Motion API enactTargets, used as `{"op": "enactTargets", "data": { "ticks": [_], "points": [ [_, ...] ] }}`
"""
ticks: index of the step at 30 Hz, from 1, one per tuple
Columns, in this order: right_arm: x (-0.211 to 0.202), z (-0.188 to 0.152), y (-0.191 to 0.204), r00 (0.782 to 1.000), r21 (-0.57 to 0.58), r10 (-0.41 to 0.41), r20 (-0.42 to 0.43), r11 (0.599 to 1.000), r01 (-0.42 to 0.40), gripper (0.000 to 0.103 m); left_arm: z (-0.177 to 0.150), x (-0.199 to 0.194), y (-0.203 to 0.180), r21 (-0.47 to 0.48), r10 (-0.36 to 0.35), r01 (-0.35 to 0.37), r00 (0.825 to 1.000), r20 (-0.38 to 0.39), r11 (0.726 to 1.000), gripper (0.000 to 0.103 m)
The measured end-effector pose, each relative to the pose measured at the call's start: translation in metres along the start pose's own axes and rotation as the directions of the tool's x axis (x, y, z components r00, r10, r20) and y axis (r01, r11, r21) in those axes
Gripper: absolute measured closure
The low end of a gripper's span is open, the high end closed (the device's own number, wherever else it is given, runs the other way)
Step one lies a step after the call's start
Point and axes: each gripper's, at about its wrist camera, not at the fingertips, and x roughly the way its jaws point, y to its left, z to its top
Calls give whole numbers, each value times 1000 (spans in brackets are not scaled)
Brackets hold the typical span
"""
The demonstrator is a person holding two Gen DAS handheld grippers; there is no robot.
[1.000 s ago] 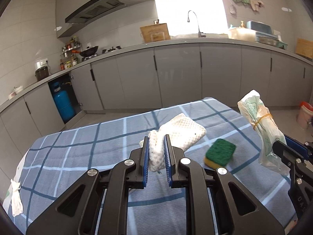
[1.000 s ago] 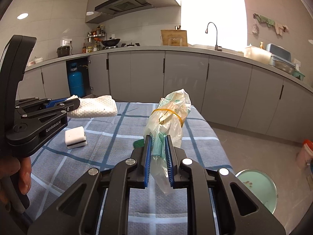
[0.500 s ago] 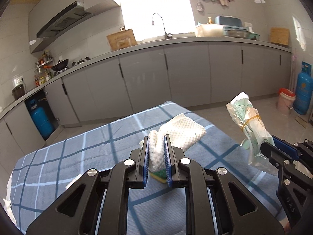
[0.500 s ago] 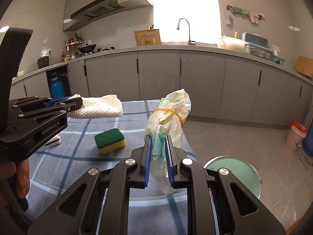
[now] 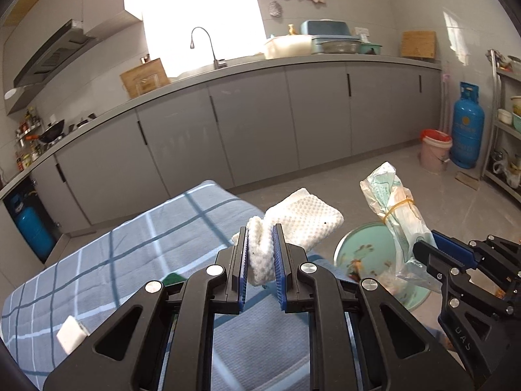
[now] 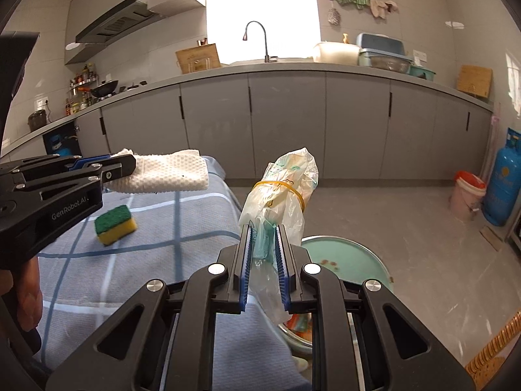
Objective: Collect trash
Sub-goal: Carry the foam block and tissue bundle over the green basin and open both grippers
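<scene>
My left gripper [image 5: 260, 254] is shut on a white textured cloth [image 5: 302, 221] and holds it in the air past the table's right edge; the cloth also shows in the right wrist view [image 6: 162, 174]. My right gripper [image 6: 263, 251] is shut on a plastic bag bundle [image 6: 283, 189] tied with a yellow rubber band; the bundle also shows in the left wrist view [image 5: 397, 215]. A pale green bin [image 6: 345, 260] with scraps inside stands on the floor below both grippers, also seen in the left wrist view [image 5: 364, 254].
A blue checked table [image 6: 162, 228] carries a green and yellow sponge [image 6: 115, 223] and a small white block [image 5: 70, 337]. Grey kitchen cabinets [image 6: 293, 123] line the back. A pink bucket [image 6: 467, 195] and a blue gas cylinder [image 6: 503, 179] stand at the right.
Both grippers have swung to the right with their loads, from over the table to its right edge. The green bin has come into view below them.
</scene>
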Motion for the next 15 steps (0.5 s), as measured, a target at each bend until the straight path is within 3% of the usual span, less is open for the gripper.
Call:
{"op": "enactTargets", "data": {
  "ticks": [12, 14, 15],
  "points": [
    [30, -17, -67, 997, 72, -47, -62, 996, 52, 84, 9, 41, -63, 71, -107, 110, 994, -37, 991, 87],
    [38, -20, -77, 996, 81, -51, -67, 995, 56, 77, 8, 48, -72, 77, -128, 131, 991, -39, 988, 82],
    [45, -24, -83, 995, 87, -60, -76, 994, 66, 68, 8, 51, -77, 84, -141, 143, 989, -36, 986, 67]
  ]
}}
